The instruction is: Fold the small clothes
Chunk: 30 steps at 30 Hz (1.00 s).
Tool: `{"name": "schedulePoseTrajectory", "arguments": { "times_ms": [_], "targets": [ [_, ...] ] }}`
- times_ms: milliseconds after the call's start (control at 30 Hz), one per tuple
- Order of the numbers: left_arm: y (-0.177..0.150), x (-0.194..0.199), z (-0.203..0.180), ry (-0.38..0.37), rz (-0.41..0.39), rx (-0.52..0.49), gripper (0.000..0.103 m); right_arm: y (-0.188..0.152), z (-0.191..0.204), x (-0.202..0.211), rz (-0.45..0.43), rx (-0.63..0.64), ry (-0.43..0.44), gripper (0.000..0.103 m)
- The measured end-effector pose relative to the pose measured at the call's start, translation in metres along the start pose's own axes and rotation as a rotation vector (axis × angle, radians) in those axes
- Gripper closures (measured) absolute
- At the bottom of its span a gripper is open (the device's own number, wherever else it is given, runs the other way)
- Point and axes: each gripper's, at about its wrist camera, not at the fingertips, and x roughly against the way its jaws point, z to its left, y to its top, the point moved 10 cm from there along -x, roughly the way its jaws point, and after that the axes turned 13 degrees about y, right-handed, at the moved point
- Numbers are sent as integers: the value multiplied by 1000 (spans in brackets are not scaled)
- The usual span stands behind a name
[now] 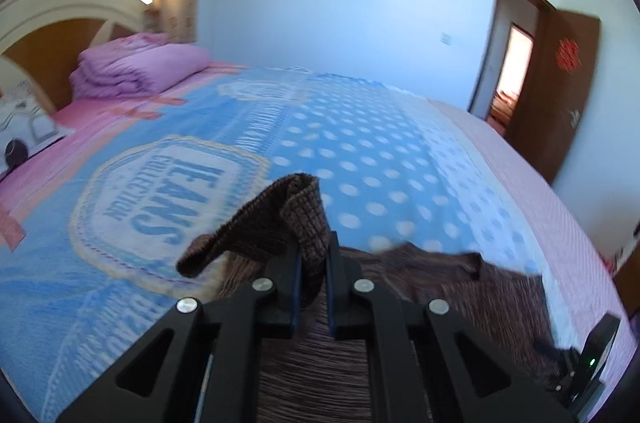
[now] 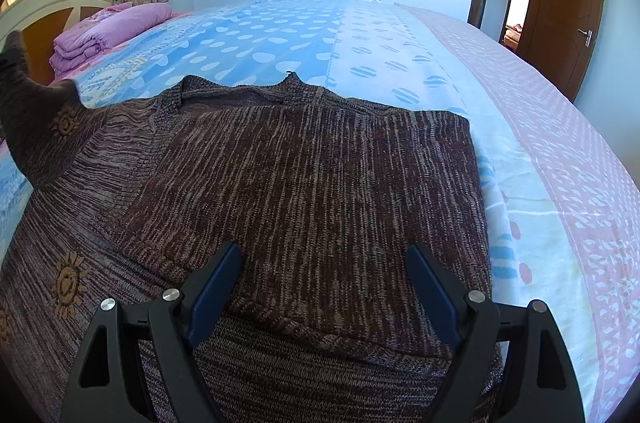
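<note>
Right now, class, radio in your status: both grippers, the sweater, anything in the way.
Left gripper shut on sweater sleeve, lifted. Right gripper open above sweater, right side already folded in. Nothing in the way on bed.

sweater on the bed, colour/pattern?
Brown sweater, streaky marled knit with small orange sun motifs on the sleeve; clearest in right wrist view.

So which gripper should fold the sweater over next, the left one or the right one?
Probably the left. The left gripper is already shut on a lifted edge of the brown sweater, ready to carry it across. The right gripper is open above the flat part, holding nothing.
</note>
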Motion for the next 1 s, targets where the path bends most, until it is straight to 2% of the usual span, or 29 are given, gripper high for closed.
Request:
{"name": "schedulePoseTrajectory", "arguments": {
  "times_ms": [133,233,333,467,567,667,700,800,867,933,1000],
  "targets": [
    [-43,-15,-53,32,45,-139,88,0,0,0,-3,-4,4,18],
    [-72,-22,-77,59,73,-253,73,0,0,1,-4,-6,7,18],
    [-78,-7,-82,45,26,-304,57,0,-1,1,-5,-10,11,18],
    [-70,14,-55,71,-49,-315,29,0,-1,1,-6,-11,12,18],
    [-72,11,-13,192,-69,-351,28,0,-1,1,-9,-11,12,18],
    [-79,-8,34,389,-52,-418,28,0,0,1,-9,-8,9,18],
    [-83,-18,50,444,-20,-422,28,0,0,0,-6,-8,8,18],
    [-96,-40,66,452,72,-398,28,3,2,5,-7,-24,39,18],
    [-99,-48,68,453,101,-376,28,12,8,17,-26,-61,52,18],
    [-97,-48,68,454,96,-364,22,28,33,32,-62,-56,127,18],
    [-97,-50,74,468,110,-332,15,43,69,37,-59,11,182,18]
  ]
}}
